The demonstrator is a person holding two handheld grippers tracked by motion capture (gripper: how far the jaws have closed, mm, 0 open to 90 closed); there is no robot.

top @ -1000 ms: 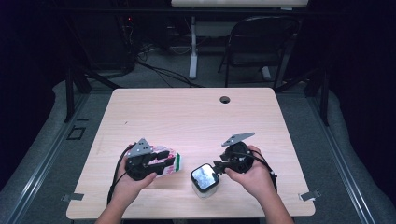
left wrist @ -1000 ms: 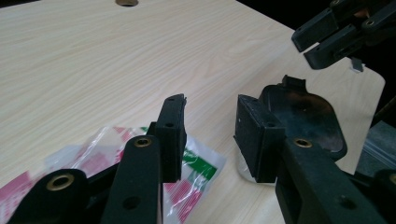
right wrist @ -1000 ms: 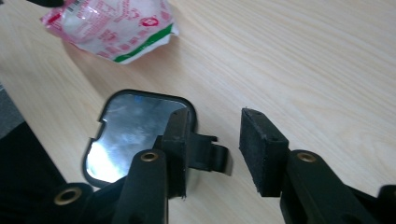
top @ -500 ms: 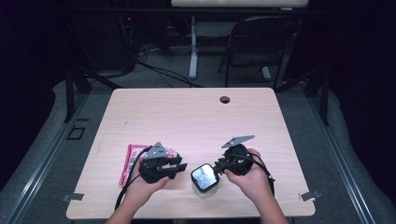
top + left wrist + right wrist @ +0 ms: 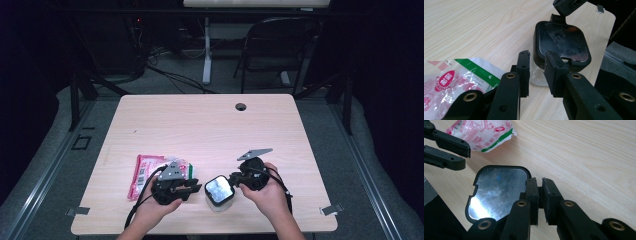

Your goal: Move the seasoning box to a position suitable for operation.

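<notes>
- The clear container (image 5: 219, 199), capped by a black lid (image 5: 219, 189), is seen standing near the table's (image 5: 210, 125) front edge, right of the centre.
- The right gripper (image 5: 539, 187) has just been closing; its jaws are pinched on a tab at the lid's rim. A slip off so small a hold is judged possible.
- The left gripper (image 5: 536, 71), jaws narrowing and still apart with nothing clamped, is held beside the container; a tip over the edge is risked.
- The snack packet (image 5: 145, 172) could be dragged by the cable.
</notes>
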